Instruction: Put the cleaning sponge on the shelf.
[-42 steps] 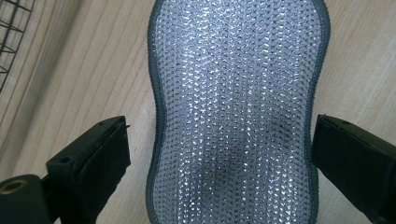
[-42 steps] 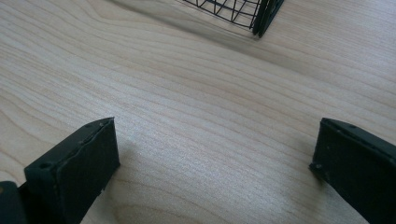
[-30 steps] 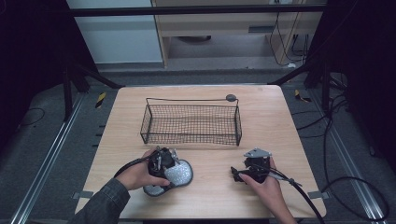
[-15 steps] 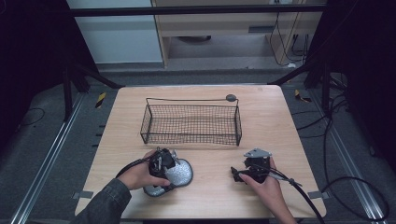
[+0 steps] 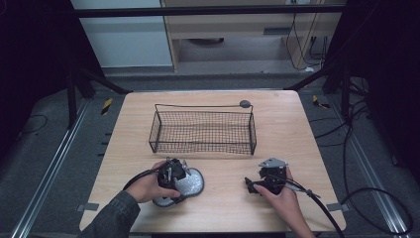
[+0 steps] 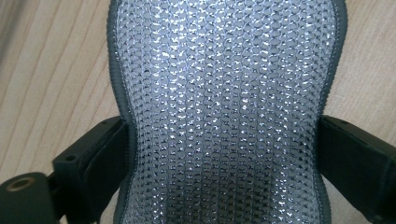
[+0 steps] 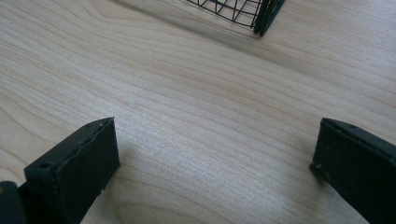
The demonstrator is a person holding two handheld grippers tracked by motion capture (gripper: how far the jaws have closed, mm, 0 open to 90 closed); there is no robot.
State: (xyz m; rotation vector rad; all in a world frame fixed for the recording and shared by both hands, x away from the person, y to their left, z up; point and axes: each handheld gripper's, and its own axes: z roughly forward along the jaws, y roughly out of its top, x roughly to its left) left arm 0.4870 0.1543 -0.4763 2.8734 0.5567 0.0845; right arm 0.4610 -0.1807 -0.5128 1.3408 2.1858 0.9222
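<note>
A wire basket (image 5: 202, 131) sits mid-counter (image 5: 297, 129). Nearer the person, a mesh pad (image 5: 190, 182) lies left between the left tongs (image 5: 171, 181); the right tongs (image 5: 253, 187) rest right, well apart.

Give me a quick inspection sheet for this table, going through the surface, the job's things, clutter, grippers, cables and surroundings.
Surface: light wooden table, bare wood around the items.
Job's things: black wire basket, upright at mid-table, looks empty; silvery mesh pad with a dark rim, flat on the wood near the front left.
Clutter: small dark round object behind the basket.
Grippers: left gripper has its jaws either side of the pad's narrow waist, touching or nearly so; right gripper is open over bare wood.
Cables: one cable trails from the right gripper off the front edge.
Surroundings: grey floor, more cables at right.
</note>
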